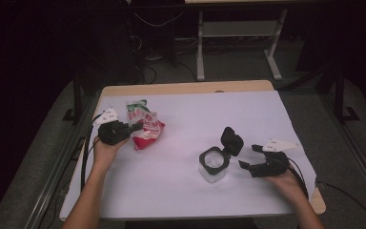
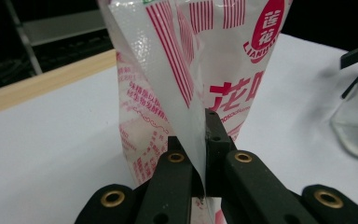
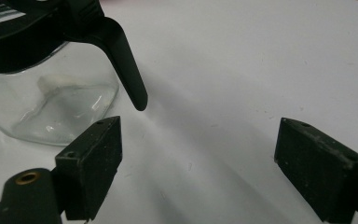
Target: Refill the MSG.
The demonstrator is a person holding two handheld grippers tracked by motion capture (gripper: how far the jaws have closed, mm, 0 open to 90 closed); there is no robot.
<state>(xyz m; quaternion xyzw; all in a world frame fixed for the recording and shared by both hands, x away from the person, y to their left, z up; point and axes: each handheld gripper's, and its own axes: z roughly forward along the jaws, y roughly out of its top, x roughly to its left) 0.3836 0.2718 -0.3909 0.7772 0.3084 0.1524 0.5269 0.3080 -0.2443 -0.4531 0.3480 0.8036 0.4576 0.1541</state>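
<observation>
A: Where is the open room on the counter [image 1: 190,191]?

B: The middle of the white surface lies bare, from the far wooden edge down to the near edge; the things sit toward the two sides. The red-and-white pouch [image 1: 147,131] is near the left edge, and a second packet with green print [image 1: 136,109] lies just behind it, closer to the far left corner.

A: And the left gripper [image 1: 134,127]?

B: It reaches in from the left edge, its jaws pressed together on a thin flap of the pouch; in the left gripper view the clear film [image 2: 186,93] runs straight down between the two black pads (the pouch stands upright there, red lettering facing the camera).

A: What about the containers?

B: A clear glass jar [image 1: 214,164] stands right of centre, well apart from the pouch; its black hinged lid [image 1: 232,140] is flipped up and back, so the mouth is open. Through the glass in the right gripper view I see a pale lump near the bottom [image 3: 58,84]; I cannot tell what it is.

A: The right gripper [image 1: 249,157]?

B: Just beside the jar on its right, near the counter's right edge; its jaws stand spread wide with nothing between them, bare counter showing in the gap.
</observation>
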